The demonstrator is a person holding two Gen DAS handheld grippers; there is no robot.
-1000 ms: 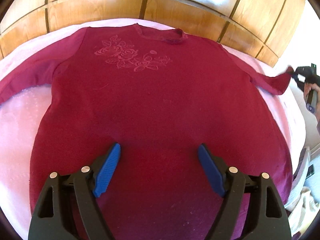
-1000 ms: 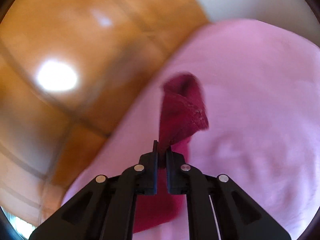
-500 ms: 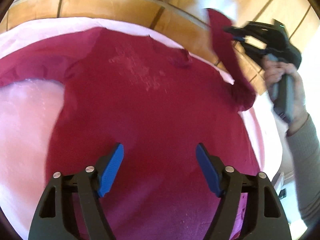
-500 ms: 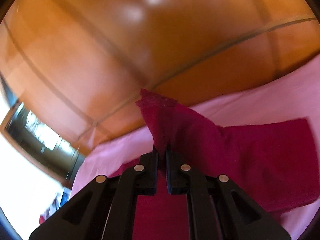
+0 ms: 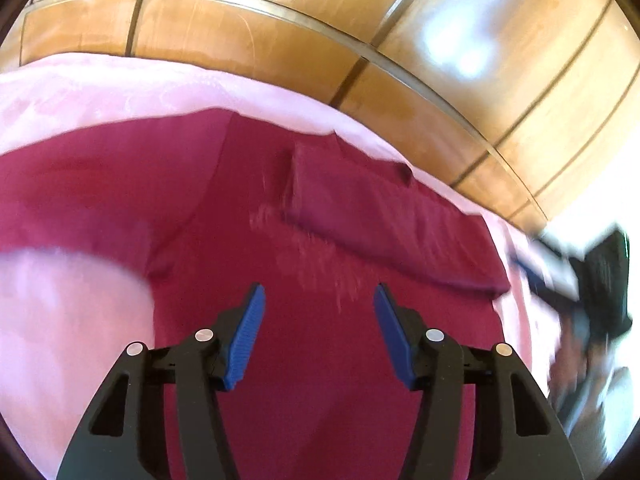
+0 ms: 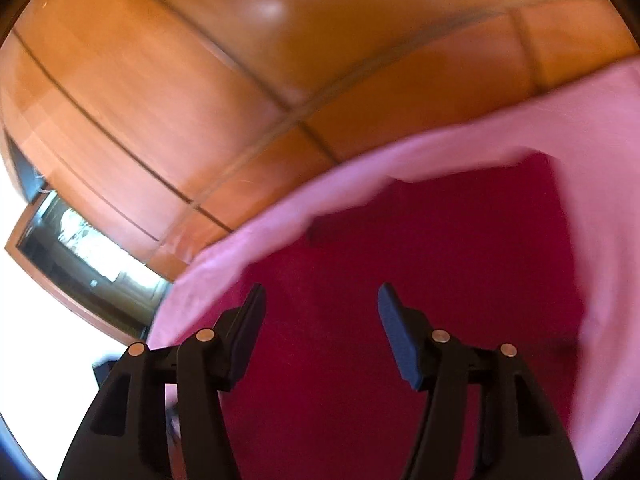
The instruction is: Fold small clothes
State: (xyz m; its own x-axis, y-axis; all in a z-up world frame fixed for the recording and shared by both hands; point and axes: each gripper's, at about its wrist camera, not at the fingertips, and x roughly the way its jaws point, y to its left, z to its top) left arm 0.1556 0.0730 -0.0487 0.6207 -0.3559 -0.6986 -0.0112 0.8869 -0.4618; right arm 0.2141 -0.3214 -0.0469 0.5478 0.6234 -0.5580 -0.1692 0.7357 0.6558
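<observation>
A dark red long-sleeved top (image 5: 320, 360) lies flat on a pink bed cover (image 5: 72, 320). Its right sleeve (image 5: 384, 216) lies folded across the chest, covering part of the flower print. Its left sleeve (image 5: 80, 184) stretches out to the left. My left gripper (image 5: 318, 332) is open and empty above the top's body. My right gripper (image 6: 320, 328) is open and empty above the red cloth (image 6: 400, 280); it also shows blurred at the right edge of the left wrist view (image 5: 580, 280).
A wooden panelled headboard (image 5: 280, 40) runs behind the bed. The pink cover (image 6: 520, 136) reaches to it. A dark framed opening (image 6: 80, 256) shows at the left in the right wrist view.
My right gripper carried the right sleeve up and over onto the chest, then opened and let it go. My left gripper moved towards the left sleeve, staying open.
</observation>
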